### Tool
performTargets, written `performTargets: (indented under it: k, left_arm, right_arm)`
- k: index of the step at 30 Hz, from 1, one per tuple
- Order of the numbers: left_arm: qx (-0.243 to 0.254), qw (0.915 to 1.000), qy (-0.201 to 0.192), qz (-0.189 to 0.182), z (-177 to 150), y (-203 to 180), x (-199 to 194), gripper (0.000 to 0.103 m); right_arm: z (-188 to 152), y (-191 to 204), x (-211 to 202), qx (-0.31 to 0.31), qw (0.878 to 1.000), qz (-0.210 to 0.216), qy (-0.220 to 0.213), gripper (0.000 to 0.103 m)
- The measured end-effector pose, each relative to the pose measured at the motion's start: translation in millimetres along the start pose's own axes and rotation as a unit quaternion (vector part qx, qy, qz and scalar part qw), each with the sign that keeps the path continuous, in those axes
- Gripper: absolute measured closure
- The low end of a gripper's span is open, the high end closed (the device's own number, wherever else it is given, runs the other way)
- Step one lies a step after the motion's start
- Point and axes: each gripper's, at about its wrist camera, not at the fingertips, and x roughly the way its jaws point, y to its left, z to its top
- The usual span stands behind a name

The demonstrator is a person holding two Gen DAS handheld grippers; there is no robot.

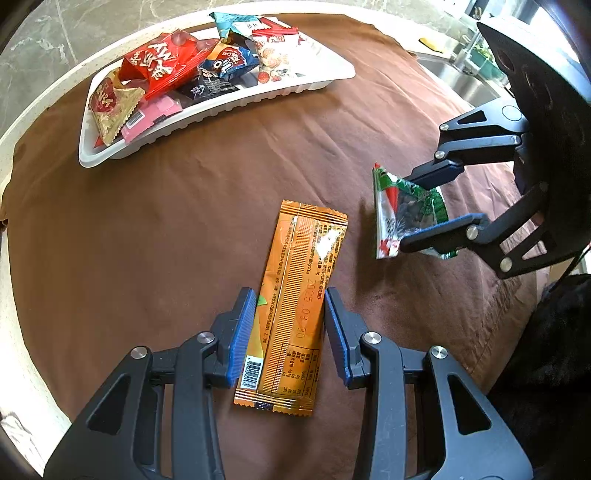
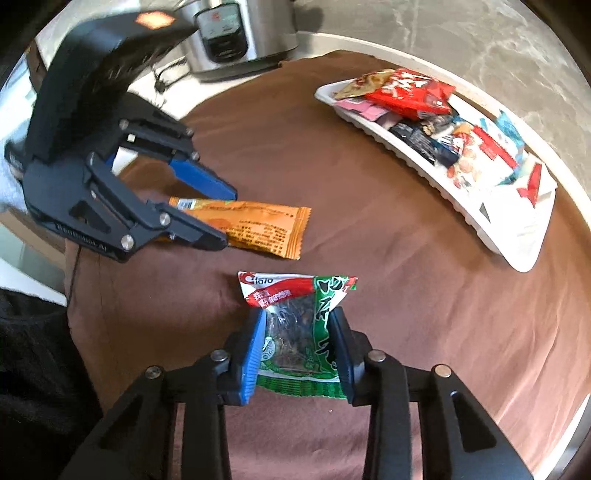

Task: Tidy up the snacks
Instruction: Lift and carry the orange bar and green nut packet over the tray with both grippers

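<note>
Left wrist view looks straight down the 2 fingers of the left gripper (image 1: 290, 334); the orange snack bar (image 1: 291, 306) lies between them on the brown cloth (image 1: 147, 240), long axis running along the fingers and away twd the white tray (image 1: 207, 110); blue pads sit just beside the wrapper's 2 long edges, a thin gap each side, so I'd call the jaws narrow but not yet closed on it; the bar looks flat on the cloth, not lifted.

Right gripper (image 2: 299, 347) is the busier 1; its pads are pressed on both sides of a green-and-red seed packet (image 2: 299, 321), held w/ the sealed top edge pointing fwd; in the left view the packet seems clear of the cloth, though I can't be certain.

Tray sits ahead of both grippers, well apart from the bar, already piled w/ packets: a red bag (image 1: 166, 62), a blue 1 and others overlapping; the bare part is at its far right end in the left view; from the right wrist view the tray lies fwd and to the right, so the right hand's carry looks like a short swing that way; the left has to close across the bar's short width first.

Cloth is soft and creased, over a pale round tabletop; a steel rice cooker (image 2: 236, 33) stands at the far edge, marble-look floor beyond.
</note>
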Motion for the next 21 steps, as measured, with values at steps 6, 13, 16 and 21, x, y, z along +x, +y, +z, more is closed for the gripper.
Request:
performTargets:
  k: [6,13,16,21]
  left_arm:
    - [-0.010,0.9999,-0.011,-0.005,-1.2,3.3,-4.8,0.067]
    - [-0.022,0.9993,-0.027,-0.017,2.1,8.2,-13.4,0.068]
    - [-0.033,0.9985,-0.037,-0.024,7.1,13.2,-19.3,0.069]
    - [-0.052,0.9964,-0.057,-0.035,17.5,21.5,-31.8,0.069]
  right_arm:
    - [3.0,-26.5,-23.2,0.044,0.999,0.010,-0.022,0.065]
    - [11.2,-45.4,-40.2,0.084,0.995,0.012,-0.054,0.065]
    - [18.3,-56.4,-47.8,0.103,0.992,0.013,-0.069,0.065]
    - [27.0,-71.8,-58.4,0.128,0.987,0.013,-0.091,0.065]
